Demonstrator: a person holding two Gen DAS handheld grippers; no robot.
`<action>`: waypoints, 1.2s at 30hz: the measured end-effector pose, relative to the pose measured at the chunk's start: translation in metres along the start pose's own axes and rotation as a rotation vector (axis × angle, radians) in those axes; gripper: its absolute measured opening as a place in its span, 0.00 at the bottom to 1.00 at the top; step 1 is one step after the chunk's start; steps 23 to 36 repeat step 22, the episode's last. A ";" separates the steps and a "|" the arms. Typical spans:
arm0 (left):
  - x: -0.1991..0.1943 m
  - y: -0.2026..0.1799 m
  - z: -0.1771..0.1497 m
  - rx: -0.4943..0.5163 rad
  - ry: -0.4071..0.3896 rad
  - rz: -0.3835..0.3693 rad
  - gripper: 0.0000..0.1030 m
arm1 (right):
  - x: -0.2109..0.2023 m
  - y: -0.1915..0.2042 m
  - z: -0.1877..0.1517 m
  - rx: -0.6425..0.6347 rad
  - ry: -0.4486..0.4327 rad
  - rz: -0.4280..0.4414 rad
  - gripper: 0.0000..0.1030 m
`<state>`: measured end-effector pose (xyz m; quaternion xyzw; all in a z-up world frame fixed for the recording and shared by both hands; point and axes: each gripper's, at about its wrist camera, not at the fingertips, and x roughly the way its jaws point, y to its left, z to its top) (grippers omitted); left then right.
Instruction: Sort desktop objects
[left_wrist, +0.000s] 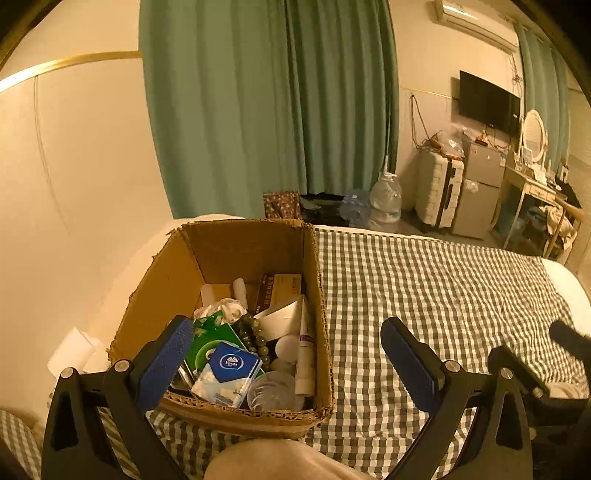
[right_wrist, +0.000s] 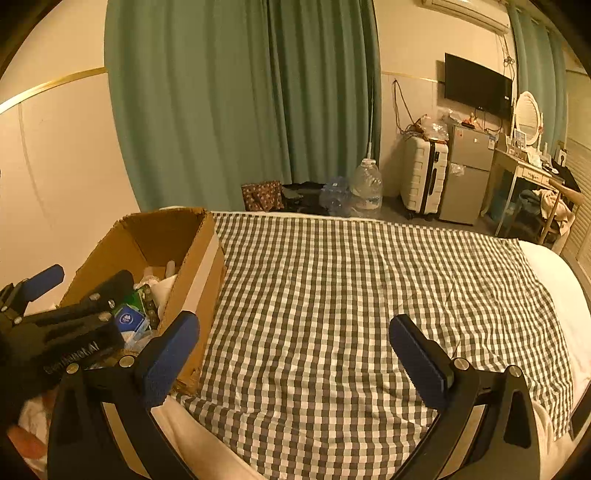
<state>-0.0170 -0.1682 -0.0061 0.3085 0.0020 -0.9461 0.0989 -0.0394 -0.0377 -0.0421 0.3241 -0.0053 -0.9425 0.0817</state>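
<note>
Cardboard box (left_wrist: 236, 251) of sorted desktop objects stands open-topped on a bed's checked cloth (left_wrist: 424, 288), at the cloth's left edge near a cream wall; its long axis runs away from the left wrist camera toward a green curtain (left_wrist: 258, 103). Inside lie a blue-and-white tissue pack (left_wrist: 229, 373) tilted on a green packet (left_wrist: 207, 339), a string of dark green beads (left_wrist: 253, 332), a white tube (left_wrist: 306, 354) lying lengthwise along the right wall, a clear plastic cup (left_wrist: 271, 391) in the near right corner, and a brown carton (left_wrist: 280, 288) toward the far end.

The left gripper (left_wrist: 288, 354) hovers at the box's near end, fingers spread wide and empty: the left finger (left_wrist: 166, 362) sits over the near left corner, the other out over the cloth to the right of the box.

The right gripper (right_wrist: 295, 350) hangs over bare cloth to the right of the box, fingers likewise released and holding nothing; its left finger (right_wrist: 166, 362) shows just in front of the box's near right corner, though contact cannot be judged.

Beyond the bed stand water jugs (right_wrist: 365, 184), a white suitcase (right_wrist: 423, 173), a small fridge (right_wrist: 465, 173) and a wall-mounted television (right_wrist: 476, 83).
</note>
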 end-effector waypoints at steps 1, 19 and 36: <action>0.000 0.001 -0.001 -0.002 0.000 0.002 1.00 | 0.002 0.000 -0.001 0.002 0.007 -0.001 1.00; 0.011 0.010 -0.009 -0.068 0.094 -0.030 1.00 | 0.007 0.005 -0.006 -0.015 0.028 -0.052 1.00; 0.009 0.008 -0.010 -0.042 0.076 0.001 1.00 | 0.006 0.004 -0.005 -0.010 0.027 -0.048 1.00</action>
